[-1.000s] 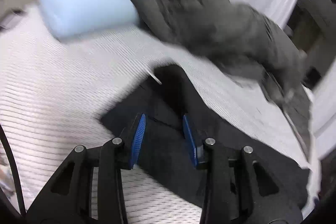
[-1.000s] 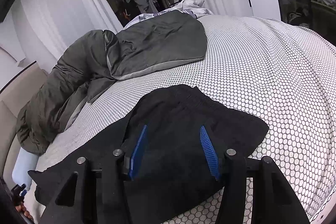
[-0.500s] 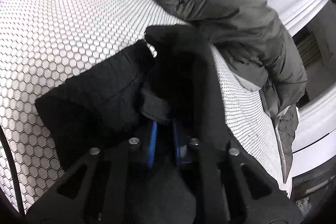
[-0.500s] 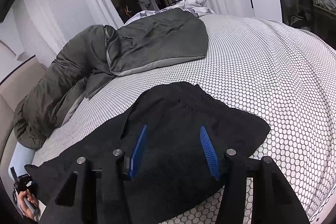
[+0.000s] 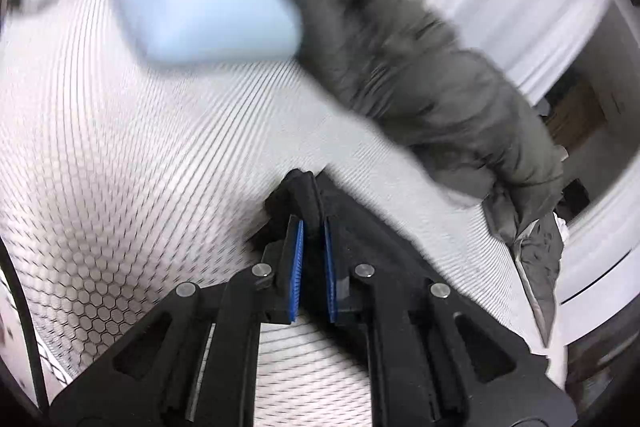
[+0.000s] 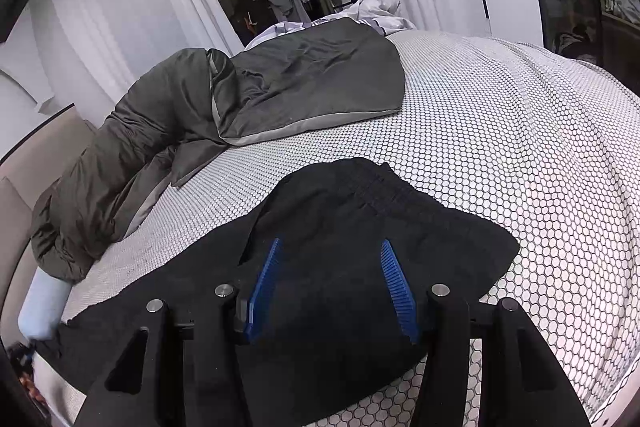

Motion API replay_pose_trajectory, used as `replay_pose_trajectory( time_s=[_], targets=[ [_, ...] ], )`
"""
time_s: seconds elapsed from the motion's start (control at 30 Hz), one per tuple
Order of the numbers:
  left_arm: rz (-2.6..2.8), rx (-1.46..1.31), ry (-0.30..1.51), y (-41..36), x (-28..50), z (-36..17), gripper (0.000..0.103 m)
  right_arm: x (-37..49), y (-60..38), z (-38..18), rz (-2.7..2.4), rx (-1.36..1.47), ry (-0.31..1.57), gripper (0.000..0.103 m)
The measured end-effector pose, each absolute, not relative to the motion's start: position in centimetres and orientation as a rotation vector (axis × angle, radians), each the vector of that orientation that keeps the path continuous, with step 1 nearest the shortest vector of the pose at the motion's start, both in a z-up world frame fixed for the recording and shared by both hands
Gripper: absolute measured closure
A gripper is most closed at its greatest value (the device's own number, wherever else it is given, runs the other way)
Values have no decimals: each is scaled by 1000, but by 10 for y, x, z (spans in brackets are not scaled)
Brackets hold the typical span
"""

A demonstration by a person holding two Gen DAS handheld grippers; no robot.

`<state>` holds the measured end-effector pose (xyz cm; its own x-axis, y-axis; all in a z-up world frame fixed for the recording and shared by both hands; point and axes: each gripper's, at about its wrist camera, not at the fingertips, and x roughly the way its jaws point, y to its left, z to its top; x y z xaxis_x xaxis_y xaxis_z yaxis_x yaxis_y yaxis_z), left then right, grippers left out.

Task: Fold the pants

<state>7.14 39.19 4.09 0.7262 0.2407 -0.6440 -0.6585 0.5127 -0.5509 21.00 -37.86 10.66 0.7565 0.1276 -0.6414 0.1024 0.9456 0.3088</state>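
Note:
Black pants [image 6: 360,247] lie spread on a bed with a white hexagon-patterned cover [image 6: 520,147]. Their elastic waistband is at the right; a leg runs off to the lower left. My right gripper [image 6: 328,247] is open, its blue pads hovering just over the waist area. In the blurred left wrist view, my left gripper [image 5: 313,227] is shut on a fold of the pants' leg end [image 5: 298,193] and holds it lifted above the cover [image 5: 120,187].
A dark grey puffy jacket [image 6: 240,99] lies along the bed's far side, also in the left wrist view [image 5: 420,79]. A light blue pillow [image 5: 200,7] sits at the head. White curtains [image 6: 120,7] hang behind. The bed edge is at the right.
My left gripper closed on the leg end of the pants and is now moving fast with it, blurring the view. The right gripper stayed open over the waist.

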Motion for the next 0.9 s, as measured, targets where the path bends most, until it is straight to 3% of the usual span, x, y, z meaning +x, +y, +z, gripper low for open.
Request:
replay_pose_trajectory(
  time_s=[0.17, 0.23, 0.27, 0.3, 0.33, 0.37, 0.4, 0.57, 0.77, 0.9],
  targets=[
    [609, -873, 611, 400, 76, 24, 94, 208, -389, 106, 1, 363, 722, 49],
    [623, -839, 598, 394, 75, 38, 85, 209, -390, 104, 1, 369, 735, 45],
    [641, -816, 577, 388, 74, 49, 72, 210, -389, 104, 8, 369, 742, 44],
    [640, -799, 560, 383, 71, 58, 52, 210, -387, 104, 18, 364, 749, 44],
    [630, -788, 546, 377, 68, 68, 41, 211, -383, 104, 36, 353, 756, 42],
    [605, -771, 532, 370, 67, 77, 23, 212, -378, 104, 55, 335, 765, 38],
    [559, -750, 526, 360, 70, 85, 18, 213, -372, 105, 79, 316, 774, 35],
    [400, -595, 636, 300, 122, 93, 1, 215, -318, 109, 242, 142, 802, 19],
    [218, -562, 750, 232, 181, 72, 1, 229, -210, 99, 561, -89, 875, 19],
    [184, -387, 775, 205, 191, 75, 1, 255, -118, 90, 736, -333, 912, 19]
  ],
)
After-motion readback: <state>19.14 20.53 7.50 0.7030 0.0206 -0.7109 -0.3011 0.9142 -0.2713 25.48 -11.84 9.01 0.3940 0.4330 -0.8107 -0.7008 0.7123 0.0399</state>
